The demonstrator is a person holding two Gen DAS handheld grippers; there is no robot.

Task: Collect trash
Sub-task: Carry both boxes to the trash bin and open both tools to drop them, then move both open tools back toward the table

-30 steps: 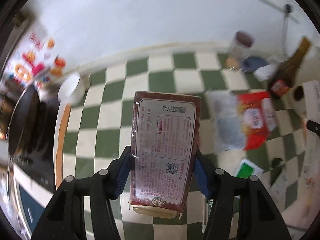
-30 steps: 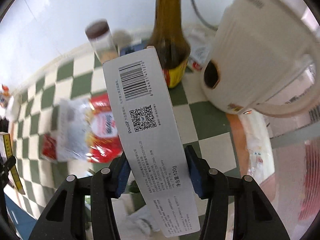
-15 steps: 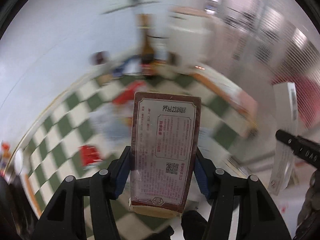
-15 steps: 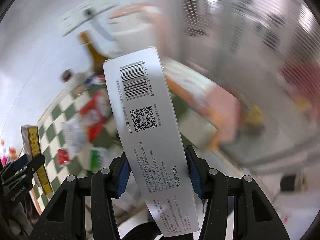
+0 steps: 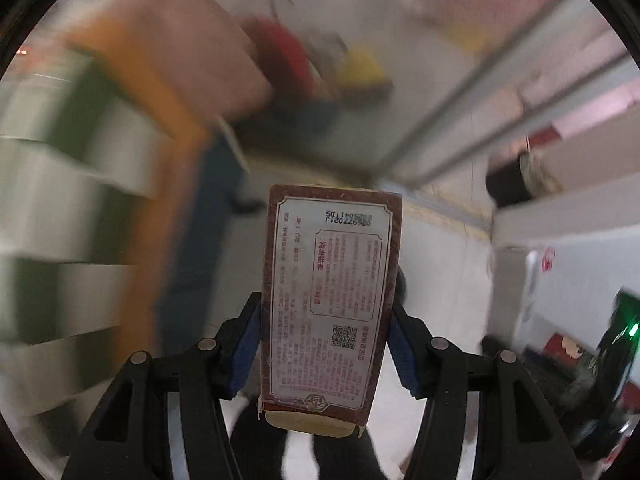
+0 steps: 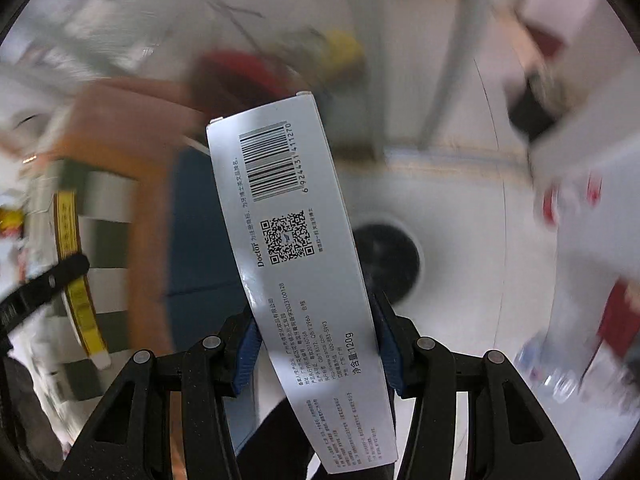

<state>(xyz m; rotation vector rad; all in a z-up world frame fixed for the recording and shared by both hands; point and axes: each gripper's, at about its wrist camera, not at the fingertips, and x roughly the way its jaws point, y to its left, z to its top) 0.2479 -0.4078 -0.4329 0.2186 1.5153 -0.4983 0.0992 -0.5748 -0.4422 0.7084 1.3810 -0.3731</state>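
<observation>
My left gripper point(image 5: 326, 344) is shut on a dark red box with a white printed label point(image 5: 330, 292), held upright between the blue pads. My right gripper point(image 6: 318, 344) is shut on a long grey toothpaste box with a barcode point(image 6: 298, 248), tilted to the left. Both are held off the table, over a pale floor. A round black bin opening point(image 6: 390, 258) shows on the floor just behind the grey box. The left gripper with its box also shows at the left edge of the right wrist view point(image 6: 44, 284).
The green and white checked table point(image 5: 60, 208) with its orange edge point(image 5: 168, 184) lies to the left, blurred. Red and yellow things point(image 5: 324, 64) sit far off on the floor. A pale wall or cabinet point(image 5: 568, 208) stands to the right.
Both grippers have swung away from the checked table towards the floor, each still holding its box. The table now lies at the left and the black bin has come into view.
</observation>
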